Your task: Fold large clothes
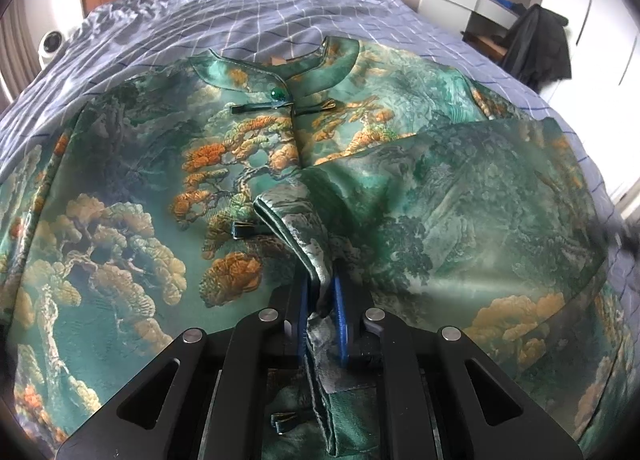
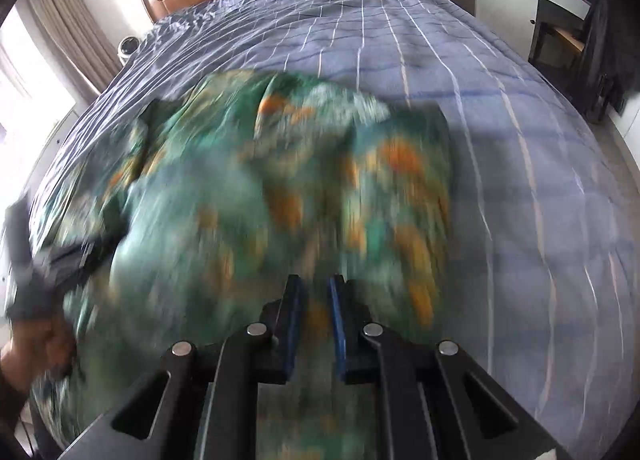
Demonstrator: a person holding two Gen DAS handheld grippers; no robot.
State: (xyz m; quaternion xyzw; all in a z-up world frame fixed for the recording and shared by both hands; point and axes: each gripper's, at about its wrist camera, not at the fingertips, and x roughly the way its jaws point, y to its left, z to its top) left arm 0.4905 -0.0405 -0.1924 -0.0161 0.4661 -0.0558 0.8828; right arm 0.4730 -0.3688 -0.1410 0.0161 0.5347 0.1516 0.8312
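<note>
Left gripper (image 1: 322, 292) clamps a bunched edge of the green printed garment (image 1: 132, 188), which lies spread on the bed (image 1: 280, 0). Right gripper (image 2: 314, 300), lower centre, is nearly shut and apparently empty. Advise laying the fold flat, edges aligned. Motion blur obscures the right view.

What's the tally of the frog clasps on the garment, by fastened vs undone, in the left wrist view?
Fastened clasps: 1, at the collar
Undone clasps: 2, one mid-front, one near the hem
Total: 3 on the green jacket
</note>
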